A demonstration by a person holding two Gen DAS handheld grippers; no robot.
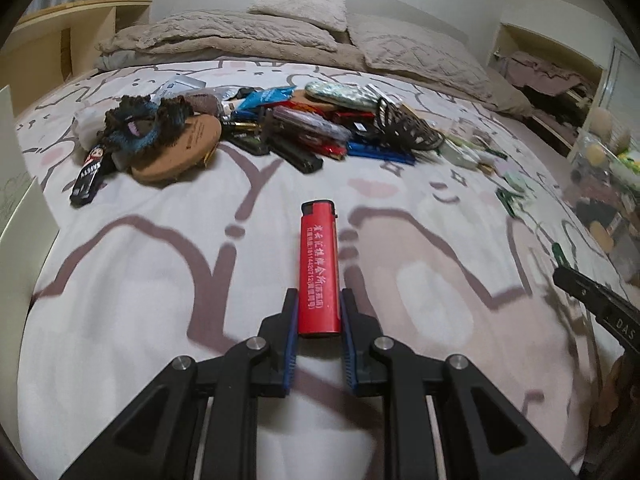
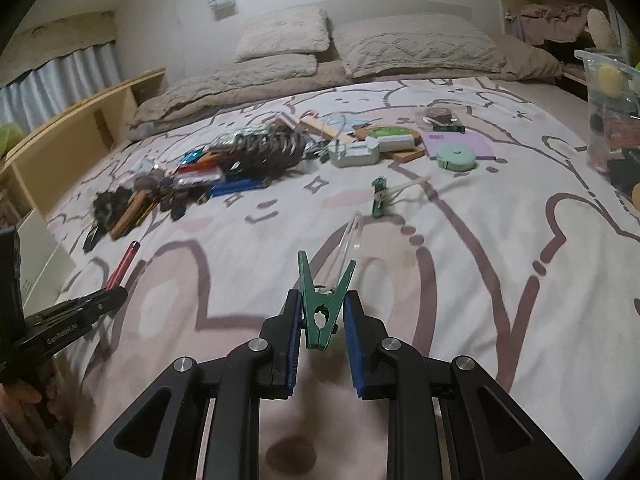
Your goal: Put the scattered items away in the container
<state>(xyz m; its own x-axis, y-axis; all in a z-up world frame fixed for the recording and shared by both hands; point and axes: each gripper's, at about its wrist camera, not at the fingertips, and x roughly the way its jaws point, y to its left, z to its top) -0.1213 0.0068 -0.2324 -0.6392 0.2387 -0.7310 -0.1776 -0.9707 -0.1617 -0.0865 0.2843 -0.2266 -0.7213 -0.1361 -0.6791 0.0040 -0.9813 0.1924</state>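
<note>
Left wrist view: left gripper (image 1: 319, 312) clamps the lower end of a red lighter (image 1: 319, 270) at frame centre, above the bed (image 1: 140, 288); a clutter pile (image 1: 256, 128) lies in the upper half. Right wrist view: right gripper (image 2: 322, 314) grasps a green clothespin (image 2: 323, 304) at centre; the clear container (image 2: 610, 92) sits at the right edge.

"GenRobot.AI" on left gripper (image 2: 116, 298)
</note>
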